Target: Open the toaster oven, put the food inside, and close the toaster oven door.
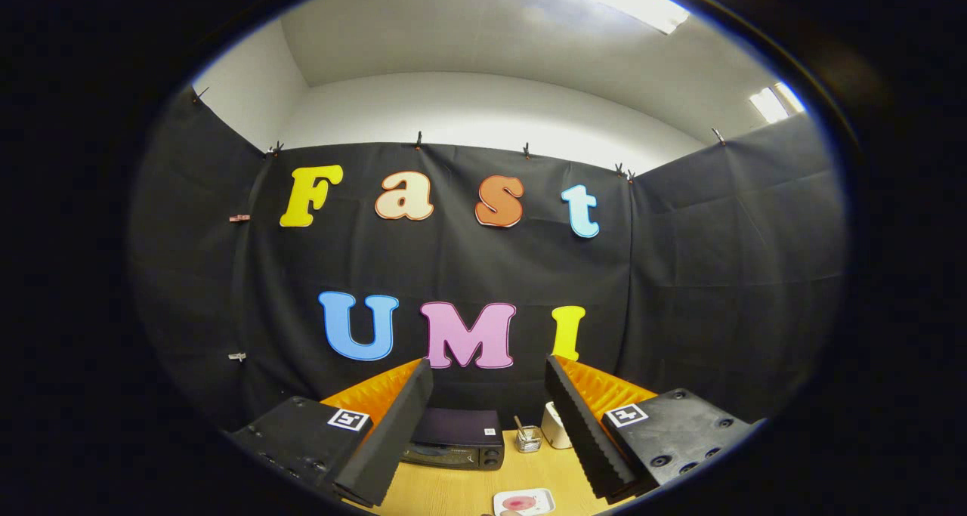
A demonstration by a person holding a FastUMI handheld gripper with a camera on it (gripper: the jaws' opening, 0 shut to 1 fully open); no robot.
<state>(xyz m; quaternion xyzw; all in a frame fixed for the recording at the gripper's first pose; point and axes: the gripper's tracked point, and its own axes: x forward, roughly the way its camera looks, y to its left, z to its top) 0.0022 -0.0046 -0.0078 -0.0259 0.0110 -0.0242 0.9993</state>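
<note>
A dark toaster oven [455, 440] stands on the wooden table [453, 489], far below and beyond my fingers, its door shut as far as I can tell. A small white plate [524, 502] with pinkish food on it lies on the table nearer to me, to the right of the oven. My gripper [489, 369] is held high above the table, tilted up toward the back wall, open with a wide gap and nothing between the fingers.
A small glass jar [528, 438] with sticks in it and a white cup [557, 425] stand to the right of the oven, near the back wall. Black cloth walls close the booth on three sides.
</note>
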